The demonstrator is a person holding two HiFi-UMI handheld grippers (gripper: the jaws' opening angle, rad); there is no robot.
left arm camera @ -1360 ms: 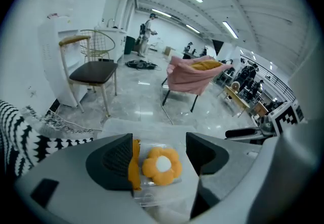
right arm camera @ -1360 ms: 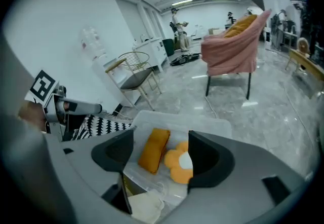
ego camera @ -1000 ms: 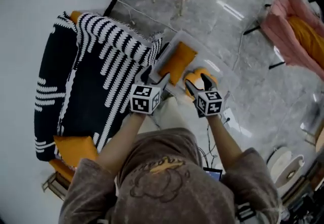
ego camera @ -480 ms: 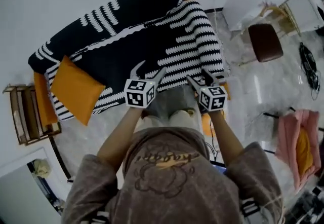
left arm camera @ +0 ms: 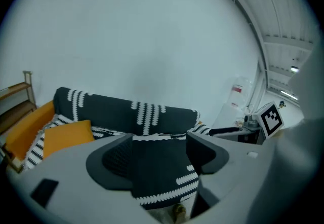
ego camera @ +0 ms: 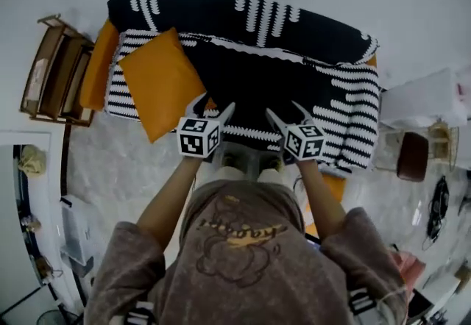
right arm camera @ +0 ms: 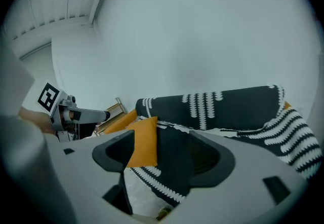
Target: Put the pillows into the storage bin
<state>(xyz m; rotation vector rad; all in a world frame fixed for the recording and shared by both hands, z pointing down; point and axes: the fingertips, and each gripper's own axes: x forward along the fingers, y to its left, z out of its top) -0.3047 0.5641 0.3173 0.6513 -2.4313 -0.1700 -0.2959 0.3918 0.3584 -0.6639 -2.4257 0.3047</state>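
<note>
While the left tool (ego camera: 213, 104) and right tool (ego camera: 285, 110) hover spread and empty over the front edge of the sofa (ego camera: 294, 29), an orange pillow (ego camera: 158, 81) lies near its left end, seemingly tilted.

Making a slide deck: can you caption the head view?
Facing a black-and-white sofa with an orange pillow: left gripper and right gripper, both open, empty.

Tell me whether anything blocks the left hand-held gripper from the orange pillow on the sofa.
Nothing visible does. The orange pillow lies uncovered on the sofa's striped throw, and the left hand-held gripper, jaws open and empty, shows right beside it in the head view.
</note>
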